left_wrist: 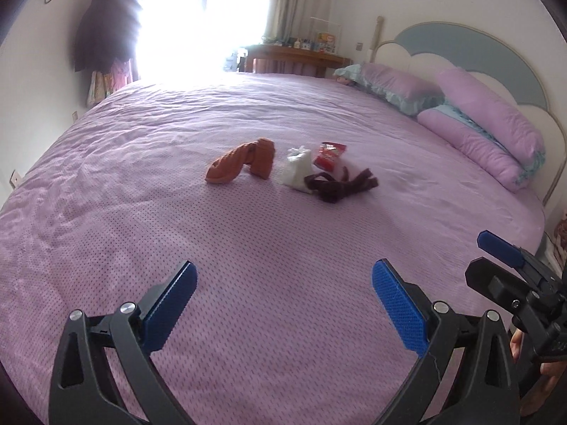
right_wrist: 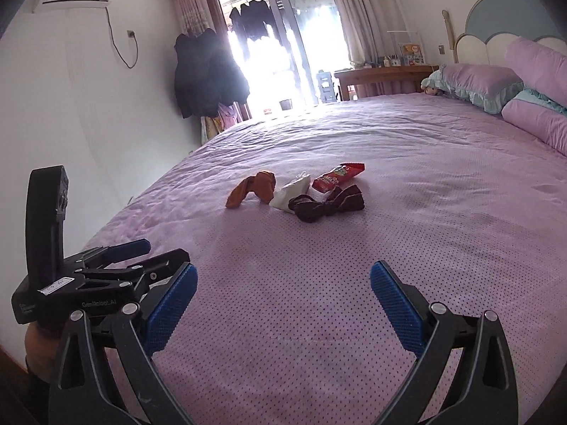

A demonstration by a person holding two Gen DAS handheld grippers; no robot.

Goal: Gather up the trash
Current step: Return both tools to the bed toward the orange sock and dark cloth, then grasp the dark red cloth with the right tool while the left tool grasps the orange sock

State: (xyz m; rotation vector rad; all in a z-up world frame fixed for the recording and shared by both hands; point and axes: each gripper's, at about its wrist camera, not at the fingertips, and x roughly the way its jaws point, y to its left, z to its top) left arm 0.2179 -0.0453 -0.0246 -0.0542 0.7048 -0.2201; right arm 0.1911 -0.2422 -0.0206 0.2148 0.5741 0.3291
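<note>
On the purple bed lie a red snack wrapper (left_wrist: 329,156) (right_wrist: 338,176), a crumpled white tissue wad (left_wrist: 297,171) (right_wrist: 292,193), an orange sock (left_wrist: 242,164) (right_wrist: 253,187) and a dark brown sock (left_wrist: 340,184) (right_wrist: 326,203), close together in the middle. My left gripper (left_wrist: 283,297) is open and empty, well short of them. My right gripper (right_wrist: 283,297) is open and empty, also short of them. The right gripper shows at the right edge of the left wrist view (left_wrist: 503,258); the left one shows at the left of the right wrist view (right_wrist: 117,258).
The bed (left_wrist: 248,283) (right_wrist: 389,248) fills both views. Purple pillows (left_wrist: 485,127) (right_wrist: 478,81) lie at the headboard on the right. A wooden desk (left_wrist: 294,56) (right_wrist: 382,74) stands behind the bed. Dark coats (right_wrist: 209,78) hang by the bright balcony door.
</note>
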